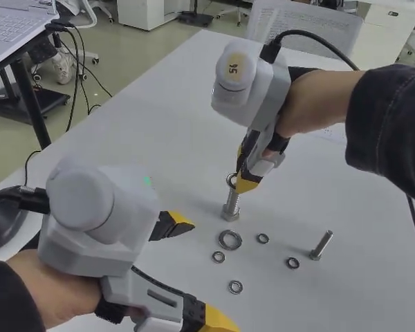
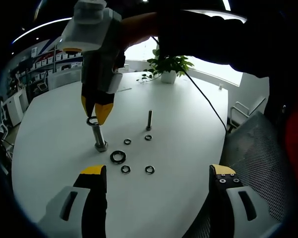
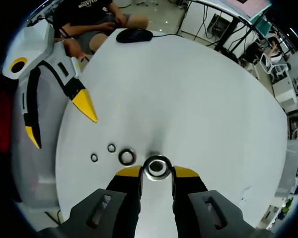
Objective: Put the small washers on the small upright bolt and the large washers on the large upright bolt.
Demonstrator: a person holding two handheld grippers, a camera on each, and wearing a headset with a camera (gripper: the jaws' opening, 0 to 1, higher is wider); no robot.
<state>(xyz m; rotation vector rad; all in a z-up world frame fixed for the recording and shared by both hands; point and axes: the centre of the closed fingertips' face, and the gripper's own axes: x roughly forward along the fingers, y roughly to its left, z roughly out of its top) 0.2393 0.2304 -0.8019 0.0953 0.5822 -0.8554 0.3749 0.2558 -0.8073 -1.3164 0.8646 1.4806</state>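
Your right gripper (image 1: 243,184) covers much of the large silver steel washer (image 3: 157,166) that its yellow-tipped black jaws are pinching. That ring sits at the very top of the large upright steel bolt (image 1: 230,205), and whether it already circles the thread cannot be told. Your right hand (image 1: 311,100) tilts this gripper steeply down from 1 o'clock. Your left gripper (image 2: 158,172) lies low at 7 o'clock in the head view, its jaws spread wide with nothing between them and one tip cut off by the frame edge. On the white matte tabletop (image 1: 159,124), a second large washer (image 1: 229,239) lies just at 6 o'clock of the bolt's base. Four small shiny washers (image 1: 263,238) are scattered near it. The small upright bolt (image 1: 321,245) stands bare at 4 o'clock, well apart.
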